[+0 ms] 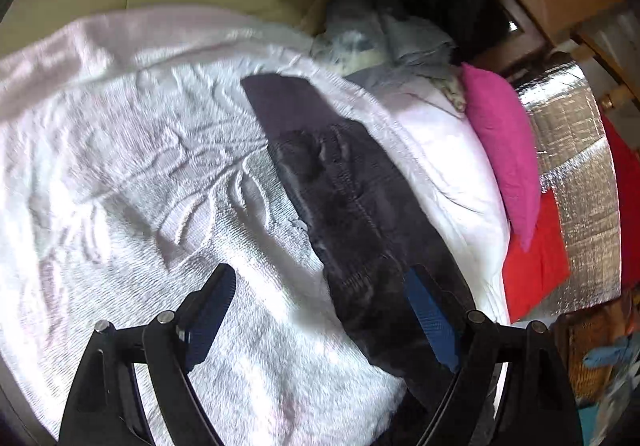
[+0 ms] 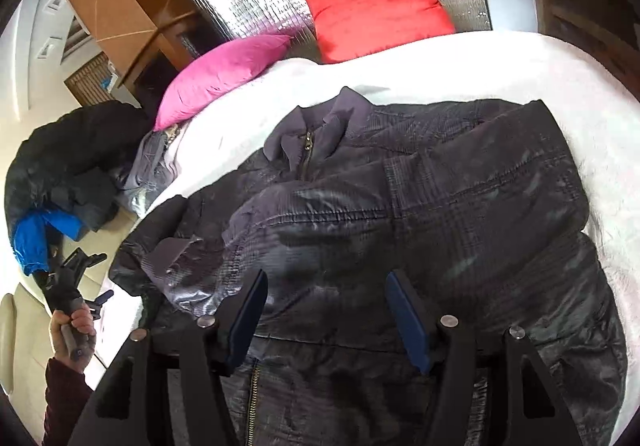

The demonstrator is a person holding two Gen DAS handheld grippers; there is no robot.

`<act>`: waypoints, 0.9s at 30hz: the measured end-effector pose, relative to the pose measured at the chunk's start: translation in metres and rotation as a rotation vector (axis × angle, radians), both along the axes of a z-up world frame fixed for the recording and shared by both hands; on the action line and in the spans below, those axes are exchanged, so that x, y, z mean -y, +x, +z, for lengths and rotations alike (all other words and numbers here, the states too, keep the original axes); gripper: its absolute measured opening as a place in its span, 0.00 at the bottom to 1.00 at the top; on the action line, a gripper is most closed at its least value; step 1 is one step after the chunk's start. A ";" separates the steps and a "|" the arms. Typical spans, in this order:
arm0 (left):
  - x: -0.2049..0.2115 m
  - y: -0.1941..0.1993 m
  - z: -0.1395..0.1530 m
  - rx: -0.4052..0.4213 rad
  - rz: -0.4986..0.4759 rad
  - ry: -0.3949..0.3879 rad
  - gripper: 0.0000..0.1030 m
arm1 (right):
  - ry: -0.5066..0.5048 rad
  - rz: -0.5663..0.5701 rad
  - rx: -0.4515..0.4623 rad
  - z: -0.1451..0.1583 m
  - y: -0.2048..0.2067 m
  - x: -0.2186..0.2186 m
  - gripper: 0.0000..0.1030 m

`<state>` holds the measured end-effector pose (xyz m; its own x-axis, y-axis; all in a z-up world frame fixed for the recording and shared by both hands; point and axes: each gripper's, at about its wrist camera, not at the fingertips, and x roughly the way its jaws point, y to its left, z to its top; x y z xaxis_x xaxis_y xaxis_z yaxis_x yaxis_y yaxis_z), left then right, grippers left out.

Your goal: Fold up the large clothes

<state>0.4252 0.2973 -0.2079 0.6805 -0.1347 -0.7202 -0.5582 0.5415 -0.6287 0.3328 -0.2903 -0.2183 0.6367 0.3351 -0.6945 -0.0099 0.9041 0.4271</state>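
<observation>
Dark quilted nylon, the jacket [image 2: 400, 230] lies front-up on the white blanket [image 2: 460, 61], likely light, puffy and slippery. Both claws hang released, the left gripper [image 1: 320, 310] over its sleeve [image 1: 340, 185], the right gripper [image 2: 324, 310] near the hem; cuff or seams should grip best.

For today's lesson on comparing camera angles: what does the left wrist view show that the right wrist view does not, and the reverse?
Only the left wrist view shows the left gripper up close, open, with the raised leaf pattern on the white blanket.

Only the right wrist view shows the jacket's collar and zip, the person's hand, and the open right gripper.

Both show the dark jacket, pink cushion and red cushion.
</observation>
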 end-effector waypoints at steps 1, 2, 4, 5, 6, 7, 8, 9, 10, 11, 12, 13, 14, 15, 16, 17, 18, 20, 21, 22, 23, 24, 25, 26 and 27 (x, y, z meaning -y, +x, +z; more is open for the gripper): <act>-0.001 0.004 -0.005 0.000 0.002 -0.008 0.84 | -0.002 0.001 -0.004 -0.001 0.002 -0.001 0.64; -0.003 0.011 -0.013 -0.006 0.001 -0.016 0.84 | -0.005 -0.001 -0.005 -0.002 0.003 -0.002 0.64; -0.007 0.020 -0.023 -0.020 0.001 -0.036 0.84 | -0.009 0.000 -0.004 -0.004 0.007 -0.010 0.64; -0.008 0.024 -0.026 -0.016 0.000 -0.045 0.84 | -0.010 0.002 -0.004 -0.003 0.007 -0.011 0.64; -0.008 0.028 -0.026 -0.003 0.003 -0.024 0.83 | -0.015 0.002 -0.005 -0.004 0.008 -0.012 0.64; -0.008 0.033 -0.024 0.006 -0.001 -0.001 0.83 | -0.022 0.003 -0.006 -0.004 0.009 -0.012 0.64; -0.010 0.036 -0.021 0.011 -0.008 0.006 0.83 | -0.027 0.004 -0.006 -0.004 0.008 -0.012 0.64; -0.010 0.043 -0.021 0.022 -0.019 0.004 0.83 | -0.033 0.007 -0.008 -0.005 0.009 -0.013 0.64; -0.011 0.048 -0.021 0.034 -0.025 -0.002 0.80 | -0.039 0.006 -0.009 -0.006 0.009 -0.013 0.64; -0.014 0.050 -0.021 0.037 -0.026 -0.002 0.77 | -0.045 0.006 -0.012 -0.007 0.009 -0.013 0.64; -0.014 0.055 -0.021 0.036 -0.025 0.011 0.68 | -0.048 0.007 -0.015 -0.009 0.010 -0.014 0.64; -0.015 0.060 -0.023 0.044 -0.041 0.015 0.52 | -0.051 0.007 -0.018 -0.010 0.010 -0.014 0.64; -0.015 0.066 -0.026 0.030 -0.054 0.015 0.45 | -0.057 0.008 -0.019 -0.010 0.011 -0.014 0.64; -0.015 0.070 -0.028 0.010 -0.055 0.021 0.31 | -0.063 0.006 -0.017 -0.011 0.011 -0.013 0.64; -0.015 0.070 -0.029 0.000 -0.049 0.031 0.21 | -0.069 0.002 -0.014 -0.011 0.011 -0.012 0.64; -0.014 0.070 -0.027 0.002 -0.040 0.048 0.20 | -0.072 -0.003 -0.012 -0.011 0.011 -0.010 0.64; -0.012 0.068 -0.023 0.009 -0.037 0.063 0.14 | -0.072 -0.010 -0.009 -0.010 0.010 -0.008 0.64; -0.003 0.066 -0.002 0.040 -0.046 0.122 0.09 | -0.069 -0.041 0.003 -0.007 0.008 0.001 0.64; 0.005 0.065 0.013 0.068 -0.064 0.155 0.08 | -0.066 -0.054 0.010 -0.006 0.007 0.005 0.64; 0.011 0.064 0.024 0.093 -0.079 0.175 0.07 | -0.061 -0.070 0.022 -0.002 0.005 0.010 0.64; 0.022 0.060 0.042 0.135 -0.103 0.201 0.07 | -0.057 -0.087 0.035 0.002 0.002 0.016 0.64; 0.040 0.054 0.066 0.200 -0.148 0.234 0.07 | -0.049 -0.106 0.052 0.006 -0.001 0.022 0.64; 0.057 0.050 0.084 0.242 -0.188 0.263 0.07 | -0.040 -0.120 0.066 0.011 -0.004 0.028 0.64; 0.076 0.045 0.102 0.282 -0.230 0.296 0.07 | -0.029 -0.140 0.082 0.015 -0.007 0.035 0.64; 0.093 0.039 0.115 0.315 -0.268 0.323 0.07 | -0.023 -0.151 0.091 0.018 -0.010 0.039 0.64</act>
